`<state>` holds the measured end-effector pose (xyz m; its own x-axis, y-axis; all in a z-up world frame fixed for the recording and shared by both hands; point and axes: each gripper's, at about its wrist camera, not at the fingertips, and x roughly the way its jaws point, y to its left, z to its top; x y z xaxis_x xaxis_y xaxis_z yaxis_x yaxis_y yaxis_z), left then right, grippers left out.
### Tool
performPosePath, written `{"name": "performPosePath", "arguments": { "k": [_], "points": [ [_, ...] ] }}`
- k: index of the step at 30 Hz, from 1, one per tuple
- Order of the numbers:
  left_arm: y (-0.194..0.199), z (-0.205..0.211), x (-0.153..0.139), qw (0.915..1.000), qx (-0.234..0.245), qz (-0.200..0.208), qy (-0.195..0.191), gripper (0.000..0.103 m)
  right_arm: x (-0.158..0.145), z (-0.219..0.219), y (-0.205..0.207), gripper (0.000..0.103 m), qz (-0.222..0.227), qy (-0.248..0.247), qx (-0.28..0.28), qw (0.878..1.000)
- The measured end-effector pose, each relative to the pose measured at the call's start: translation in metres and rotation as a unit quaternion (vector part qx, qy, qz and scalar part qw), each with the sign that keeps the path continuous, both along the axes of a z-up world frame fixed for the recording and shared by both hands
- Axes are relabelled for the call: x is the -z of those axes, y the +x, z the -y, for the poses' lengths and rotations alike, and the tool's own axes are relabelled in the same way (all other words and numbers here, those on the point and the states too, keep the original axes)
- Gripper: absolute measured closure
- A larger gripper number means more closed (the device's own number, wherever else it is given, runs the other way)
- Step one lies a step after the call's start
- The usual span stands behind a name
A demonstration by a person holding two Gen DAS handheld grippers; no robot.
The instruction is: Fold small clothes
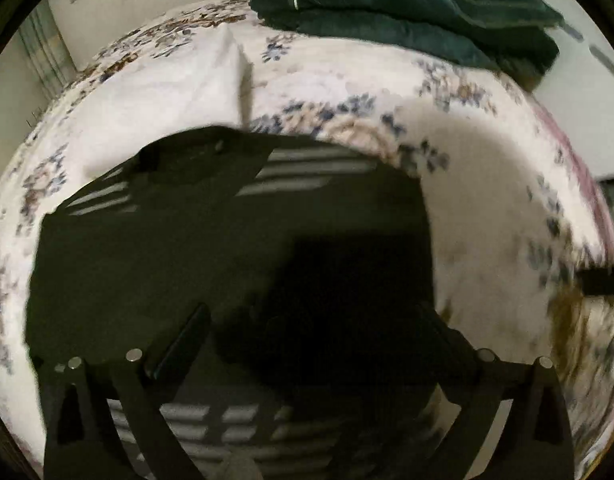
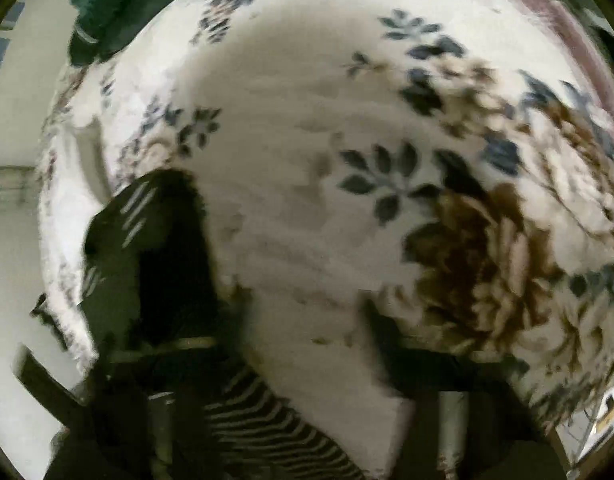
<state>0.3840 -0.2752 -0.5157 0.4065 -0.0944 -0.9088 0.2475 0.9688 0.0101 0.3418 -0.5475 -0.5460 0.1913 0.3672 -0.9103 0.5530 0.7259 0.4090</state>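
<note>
A dark garment with white stripes (image 1: 227, 248) lies spread on the floral bedspread (image 1: 487, 184). In the left wrist view my left gripper (image 1: 311, 328) hovers just above it, jaws wide open with only the cloth below them. The right wrist view is blurred. There the same garment (image 2: 163, 248) runs down the left side, and its striped part (image 2: 267, 420) lies by the base of my right gripper (image 2: 303, 320). The right jaws stand part way apart with bare bedspread (image 2: 307, 120) showing between the tips. The left fingertip overlaps the garment's edge, and no grip is visible.
A folded dark green blanket (image 1: 407, 12) lies at the far end of the bed, also visible as the green blanket (image 2: 107, 0) at upper left. The bed's edge drops to pale floor (image 2: 11, 260) on the left. Open bedspread stretches to the right of the garment.
</note>
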Motion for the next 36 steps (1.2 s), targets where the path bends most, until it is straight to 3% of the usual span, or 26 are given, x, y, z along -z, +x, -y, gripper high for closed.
{"name": "performPosePath", "arguments": {
  "k": [2, 5, 6, 11, 13, 16, 17, 19, 20, 25, 28, 29, 30, 32, 34, 36],
  "points": [
    [-0.019, -0.016, 0.004, 0.9992, -0.012, -0.007, 0.037, 0.001, -0.005, -0.010, 0.016, 0.063, 0.019, 0.008, -0.018, 1.000],
    [-0.039, -0.057, 0.014, 0.9954, -0.054, -0.026, 0.074, 0.001, -0.005, -0.033, 0.045, 0.037, 0.041, 0.022, -0.046, 0.998],
    [-0.043, -0.068, 0.018, 0.9938, -0.069, -0.029, 0.082, 0.001, 0.000, -0.047, 0.060, 0.034, 0.044, 0.027, -0.062, 0.997],
    [-0.059, -0.143, 0.038, 0.9726, -0.176, -0.054, 0.143, 0.001, 0.023, -0.093, 0.114, 0.034, 0.028, 0.020, -0.096, 0.995],
    [-0.060, -0.156, 0.042, 0.9669, -0.196, -0.052, 0.155, 0.001, 0.030, -0.115, 0.130, 0.034, -0.003, 0.016, -0.101, 0.995],
    [-0.063, -0.180, 0.049, 0.9627, -0.220, -0.053, 0.148, 0.001, 0.046, -0.149, 0.147, 0.034, -0.038, 0.001, -0.108, 0.993],
    [-0.063, -0.186, 0.052, 0.9618, -0.224, -0.060, 0.145, 0.001, 0.055, -0.167, 0.156, 0.035, -0.059, -0.026, -0.133, 0.989],
    [-0.061, -0.192, 0.054, 0.9608, -0.231, -0.067, 0.138, 0.001, 0.063, -0.182, 0.160, 0.061, -0.080, -0.064, -0.145, 0.984],
    [-0.061, -0.198, 0.053, 0.9612, -0.235, -0.067, 0.128, 0.001, 0.062, -0.187, 0.158, 0.093, -0.085, -0.080, -0.143, 0.983],
    [-0.059, -0.213, 0.045, 0.9638, -0.239, -0.061, 0.101, 0.001, 0.037, -0.184, 0.141, 0.093, -0.047, -0.074, -0.126, 0.988],
    [-0.061, -0.222, 0.044, 0.9647, -0.241, -0.060, 0.088, 0.001, 0.047, -0.174, 0.108, 0.093, -0.087, -0.061, -0.140, 0.984],
    [-0.061, -0.225, 0.045, 0.9644, -0.243, -0.062, 0.085, 0.001, 0.055, -0.169, 0.095, 0.091, -0.108, -0.056, -0.143, 0.982],
    [-0.061, -0.227, 0.046, 0.9640, -0.245, -0.064, 0.081, 0.001, 0.062, -0.164, 0.081, 0.078, -0.130, -0.047, -0.143, 0.980],
    [-0.061, -0.230, 0.047, 0.9636, -0.249, -0.067, 0.072, 0.001, 0.063, -0.151, 0.063, 0.068, -0.146, -0.038, -0.123, 0.981],
    [-0.059, -0.232, 0.045, 0.9638, -0.251, -0.065, 0.063, 0.001, 0.050, -0.132, 0.050, 0.066, -0.123, -0.019, -0.083, 0.989],
    [-0.056, -0.231, 0.041, 0.9645, -0.251, -0.056, 0.060, 0.001, 0.036, -0.118, 0.050, 0.053, -0.088, -0.007, -0.057, 0.994]
  ]
}}
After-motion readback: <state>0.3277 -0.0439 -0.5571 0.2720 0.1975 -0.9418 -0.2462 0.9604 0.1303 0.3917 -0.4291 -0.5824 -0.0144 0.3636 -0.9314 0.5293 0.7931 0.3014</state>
